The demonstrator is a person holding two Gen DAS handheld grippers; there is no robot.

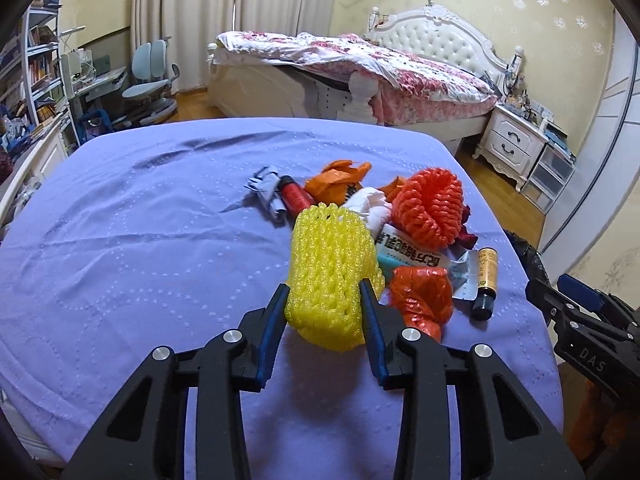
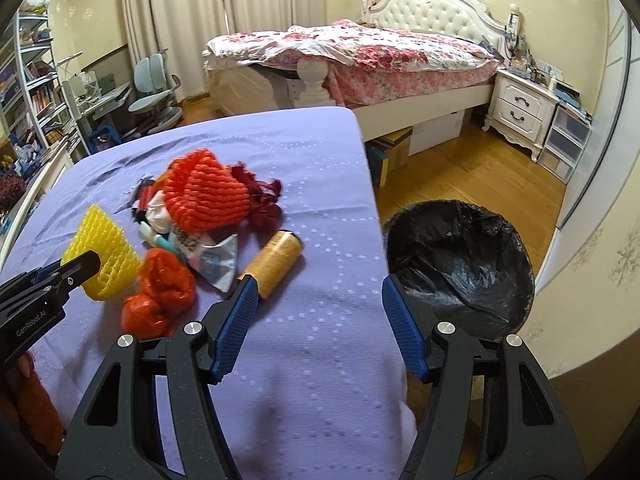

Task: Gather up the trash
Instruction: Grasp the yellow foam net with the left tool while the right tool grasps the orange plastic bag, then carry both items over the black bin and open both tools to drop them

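A big white bed (image 2: 400, 92) with a puffy headboard (image 1: 436, 36) stands at the far wall. A pink flowery blanket (image 1: 360, 60) lies messy on it. Beside the bed is a white nightstand (image 2: 520, 110) with two drawers. Long curtains (image 1: 192, 20) hang on the left. A pale blue chair (image 1: 150, 80) sits near full bookshelves (image 1: 36, 64). The floor (image 2: 472, 176) is yellow wood.

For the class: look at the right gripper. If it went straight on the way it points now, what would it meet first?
Most likely the purple tablecloth: the right gripper is open, with only bare cloth ahead between its fingers. The yellow bottle lies just left of that line; depth is uncertain.
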